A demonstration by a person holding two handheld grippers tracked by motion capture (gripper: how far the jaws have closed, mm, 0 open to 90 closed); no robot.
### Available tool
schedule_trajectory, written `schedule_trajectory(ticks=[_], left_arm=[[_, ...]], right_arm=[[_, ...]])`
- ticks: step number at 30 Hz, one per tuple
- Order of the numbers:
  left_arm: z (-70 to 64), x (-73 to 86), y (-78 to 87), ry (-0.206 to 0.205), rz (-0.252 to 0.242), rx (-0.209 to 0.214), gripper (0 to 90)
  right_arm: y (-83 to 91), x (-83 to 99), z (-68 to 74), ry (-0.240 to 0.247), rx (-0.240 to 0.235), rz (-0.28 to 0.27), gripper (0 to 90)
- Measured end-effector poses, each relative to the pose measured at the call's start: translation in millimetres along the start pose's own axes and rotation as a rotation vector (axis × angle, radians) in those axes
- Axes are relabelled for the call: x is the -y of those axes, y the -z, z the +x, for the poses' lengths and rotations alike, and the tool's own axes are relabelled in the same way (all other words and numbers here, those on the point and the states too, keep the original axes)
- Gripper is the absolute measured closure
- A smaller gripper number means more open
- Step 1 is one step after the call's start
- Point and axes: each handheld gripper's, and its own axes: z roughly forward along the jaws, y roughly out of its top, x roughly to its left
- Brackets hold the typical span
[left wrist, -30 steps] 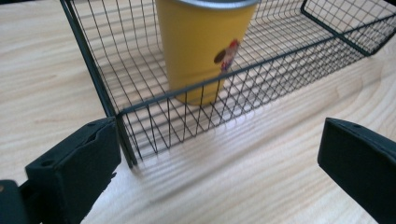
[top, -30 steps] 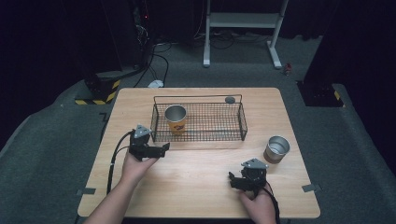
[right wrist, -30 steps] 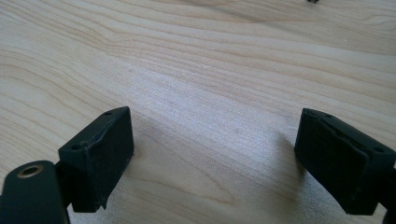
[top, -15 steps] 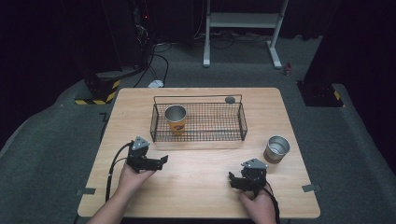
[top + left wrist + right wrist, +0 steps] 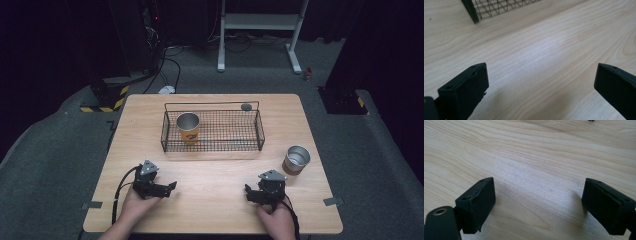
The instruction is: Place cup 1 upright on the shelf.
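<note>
No text can be read; the orange can in the basket bears a blurred label.

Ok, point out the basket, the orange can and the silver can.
basket [image 5: 260, 131]: high view, right end wall.
orange can [image 5: 189, 133]: high view, orange side.
silver can [image 5: 293, 166]: high view, outer side wall.

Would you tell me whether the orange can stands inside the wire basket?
Inside: the orange can stands upright within the black wire basket, left end.
</note>
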Motion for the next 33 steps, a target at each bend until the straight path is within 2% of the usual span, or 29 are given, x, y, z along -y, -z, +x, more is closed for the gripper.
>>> schedule_trajectory(ticks=[2, 5, 7, 9, 15, 19, 33], left_arm=[[0.4, 5.1, 1.0, -0.001, 0.005, -0.005, 0.1], [0.4, 11.0, 3.3, -0.024, 0.020, -0.020, 0.1], [0.8, 15.1, 4.1, -0.017, 0.028, -0.017, 0.2], [1.7, 18.7, 3.9, -0.026, 0.038, -0.032, 0.3], [1.4, 23.0, 5.4, -0.055, 0.035, -0.054, 0.9], [-2.7, 26.9, 6.6, -0.040, 0.012, -0.080, 1.7], [-2.1, 26.6, 6.2, -0.033, 0.019, -0.078, 0.8]], right_arm=[[0.0, 0.0, 0.0, 0.000, 0.000, 0.000, 11.4], [0.0, 0.0, 0.0, 0.000, 0.000, 0.000, 11.4], [-0.1, 0.0, -0.2, 0.003, 0.000, -0.001, 11.4], [0.0, 0.0, 0.0, 0.000, 0.000, 0.000, 11.4], [0.0, 0.0, 0.0, 0.000, 0.000, 0.000, 11.4], [0.0, 0.1, -0.6, 0.001, -0.005, -0.001, 11.4], [0.2, -0.2, -0.3, 0.006, -0.011, 0.002, 11.8]])
